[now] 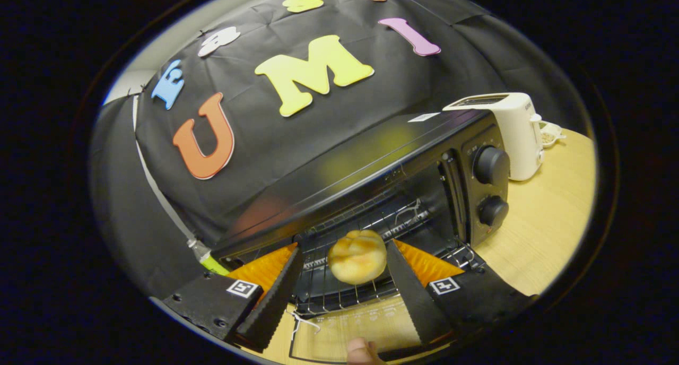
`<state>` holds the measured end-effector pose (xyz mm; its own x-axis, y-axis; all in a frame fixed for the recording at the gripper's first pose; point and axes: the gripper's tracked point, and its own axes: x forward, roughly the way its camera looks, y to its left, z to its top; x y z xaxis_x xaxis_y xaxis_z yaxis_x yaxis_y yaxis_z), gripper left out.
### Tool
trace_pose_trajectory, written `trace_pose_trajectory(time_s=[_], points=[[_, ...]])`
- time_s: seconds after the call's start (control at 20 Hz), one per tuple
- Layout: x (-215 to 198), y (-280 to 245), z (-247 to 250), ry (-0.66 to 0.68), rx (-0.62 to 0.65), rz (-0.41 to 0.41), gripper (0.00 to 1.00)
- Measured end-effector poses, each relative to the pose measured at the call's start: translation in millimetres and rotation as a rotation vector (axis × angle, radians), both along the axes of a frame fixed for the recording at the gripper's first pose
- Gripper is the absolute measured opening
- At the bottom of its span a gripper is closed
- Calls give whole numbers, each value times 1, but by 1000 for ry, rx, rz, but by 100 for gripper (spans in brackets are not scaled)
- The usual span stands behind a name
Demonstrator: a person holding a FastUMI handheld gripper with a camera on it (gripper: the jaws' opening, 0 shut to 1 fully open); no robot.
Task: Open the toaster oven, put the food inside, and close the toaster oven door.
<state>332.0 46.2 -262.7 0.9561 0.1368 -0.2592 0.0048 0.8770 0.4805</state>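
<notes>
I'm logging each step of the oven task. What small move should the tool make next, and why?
Probably draw the tool back. The bun sits on the oven's rack, the fingers stand apart beside it without pressing, and the door is down, needing closing.

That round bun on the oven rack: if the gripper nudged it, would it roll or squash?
The bun looks rounded, so a nudge might roll it along the wire rack. Its puffy, glossy crust suggests something soft and light, likely to dent if squeezed. The gripper fingers stand open on either side of it, apparently not touching.
</notes>
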Motion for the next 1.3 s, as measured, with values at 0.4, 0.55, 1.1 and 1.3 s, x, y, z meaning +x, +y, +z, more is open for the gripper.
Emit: trace_pose_trajectory(time_s=[0.4, 0.55, 1.1, 1.3], points=[[-96, -4, 30, -54, -208, 20, 100], [-120, -3, 23, -48, -360, 41, 100], [-156, -5, -91, 305, -449, 85, 100], [-149, -4, -106, 353, -461, 94, 100]])
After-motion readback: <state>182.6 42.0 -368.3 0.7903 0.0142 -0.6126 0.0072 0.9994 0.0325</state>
